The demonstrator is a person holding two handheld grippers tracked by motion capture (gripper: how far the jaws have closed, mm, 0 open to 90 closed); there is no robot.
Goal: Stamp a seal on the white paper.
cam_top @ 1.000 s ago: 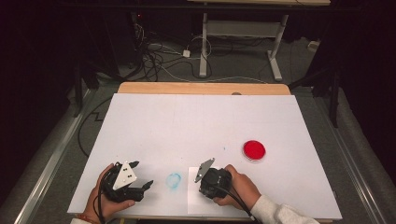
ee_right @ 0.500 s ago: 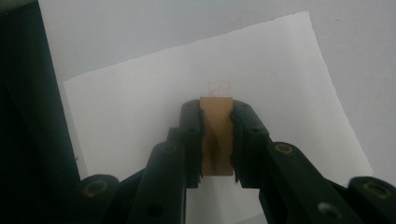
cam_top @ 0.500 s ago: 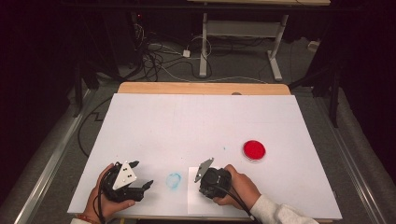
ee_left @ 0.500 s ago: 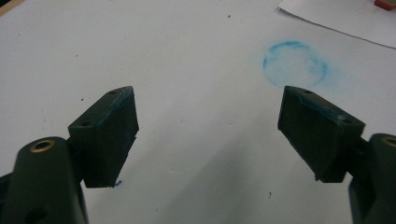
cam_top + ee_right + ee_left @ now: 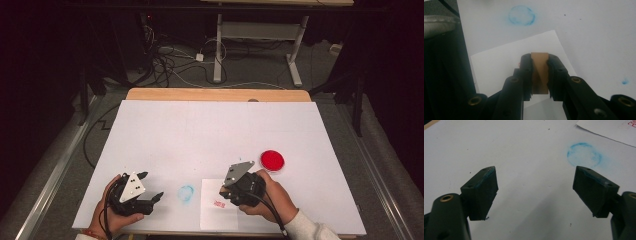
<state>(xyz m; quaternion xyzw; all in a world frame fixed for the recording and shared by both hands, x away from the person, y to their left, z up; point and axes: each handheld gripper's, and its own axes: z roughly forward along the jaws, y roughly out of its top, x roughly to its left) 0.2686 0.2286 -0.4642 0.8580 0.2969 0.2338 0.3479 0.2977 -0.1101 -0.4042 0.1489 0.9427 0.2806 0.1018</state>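
My right gripper [image 5: 226, 195] [image 5: 539, 58] is shut on a small tan wooden stamp block [image 5: 539, 75], held just above a white paper sheet [image 5: 212, 218] [image 5: 499, 65] near the table's front edge. A red print [image 5: 218, 203] shows on the sheet beside the jaws. A round red ink pad [image 5: 272, 160] lies to the right, beyond that hand. My left gripper [image 5: 151, 185] [image 5: 534, 173] rests low over the table at the front left, open, with nothing between its jaws. Blue smears edge its pads [image 5: 487, 171].
A blue ring stain [image 5: 186, 194] [image 5: 584, 155] [image 5: 522, 15] marks the white table top [image 5: 210, 130] between the two grippers. A small blue spot [image 5: 624, 81] lies further off. A wooden strip [image 5: 215, 95] runs along the far edge, with cables and desk legs on the floor behind.
The right gripper with the stamp has shifted slightly to the right, and the red print now shows on the paper. The left gripper has stayed put.
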